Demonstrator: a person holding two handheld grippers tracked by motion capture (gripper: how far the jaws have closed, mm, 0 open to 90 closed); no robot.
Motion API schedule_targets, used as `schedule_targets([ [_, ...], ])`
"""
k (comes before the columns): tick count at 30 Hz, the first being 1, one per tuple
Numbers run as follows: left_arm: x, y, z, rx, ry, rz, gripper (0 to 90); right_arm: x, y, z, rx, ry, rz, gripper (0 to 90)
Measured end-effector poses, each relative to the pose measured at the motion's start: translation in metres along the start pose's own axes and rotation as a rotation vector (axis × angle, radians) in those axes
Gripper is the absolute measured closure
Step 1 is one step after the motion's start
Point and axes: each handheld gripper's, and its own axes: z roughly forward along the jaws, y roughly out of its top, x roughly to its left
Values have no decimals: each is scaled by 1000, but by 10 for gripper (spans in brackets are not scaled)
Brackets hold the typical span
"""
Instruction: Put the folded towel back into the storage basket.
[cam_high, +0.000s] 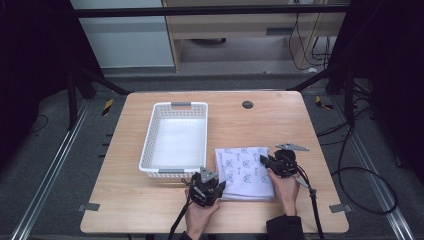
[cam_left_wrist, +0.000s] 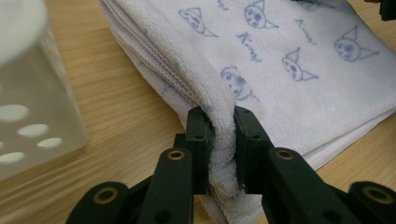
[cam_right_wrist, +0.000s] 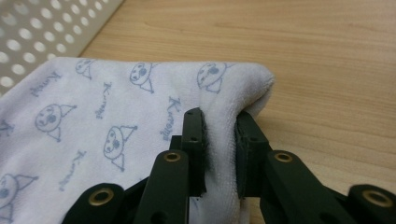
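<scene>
A folded white towel (cam_high: 245, 172) printed with small blue cartoon faces lies on the wooden table, right of a white basket. My left gripper (cam_high: 216, 186) pinches the towel's near left corner; in the left gripper view the towel (cam_left_wrist: 280, 60) bunches between the black jaws of the left gripper (cam_left_wrist: 223, 122). My right gripper (cam_high: 265, 161) grips the towel's right edge near the far corner. In the right gripper view the towel (cam_right_wrist: 107, 116) has a thick fold squeezed inside the right gripper (cam_right_wrist: 219, 122).
A white perforated plastic basket (cam_high: 176, 141) with grey handles stands empty at the table's centre left, its wall close to my left gripper (cam_left_wrist: 32, 112). Bare wood (cam_high: 295, 120) lies beyond and right of the towel. A round grommet (cam_high: 247, 104) sits near the far edge.
</scene>
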Motion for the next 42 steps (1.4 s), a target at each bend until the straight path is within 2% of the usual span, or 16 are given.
schedule_targets([
  [4, -1, 4, -12, -27, -5, 7, 770, 6, 3, -10, -34, 9, -12, 770],
  [7, -3, 10, -25, -52, -6, 29, 769, 11, 6, -20, -66, 11, -22, 769],
  [9, -4, 11, -27, -58, -7, 31, 769, 13, 9, -25, -81, 13, -28, 769],
  [10, -5, 15, -34, -72, -6, 46, 769, 17, 12, -32, -103, 17, -33, 768],
  [14, -8, 22, -46, -96, -1, 68, 769, 23, 18, -46, -147, 25, -40, 766],
  [20, -12, 36, -61, -123, 8, 101, 768, 30, 27, -61, -200, 19, -50, 765],
  [29, -7, 55, -76, -139, 4, 109, 768, 43, 42, -73, -264, 12, -62, 763],
  [37, -2, 76, -92, -159, 16, 125, 768, 53, 56, -76, -312, 7, -61, 763],
  [40, 0, 87, -100, -168, 33, 145, 768, 60, 64, -78, -338, -1, -61, 763],
  [42, 2, 92, -103, -170, 32, 141, 768, 63, 69, -79, -349, -4, -65, 763],
])
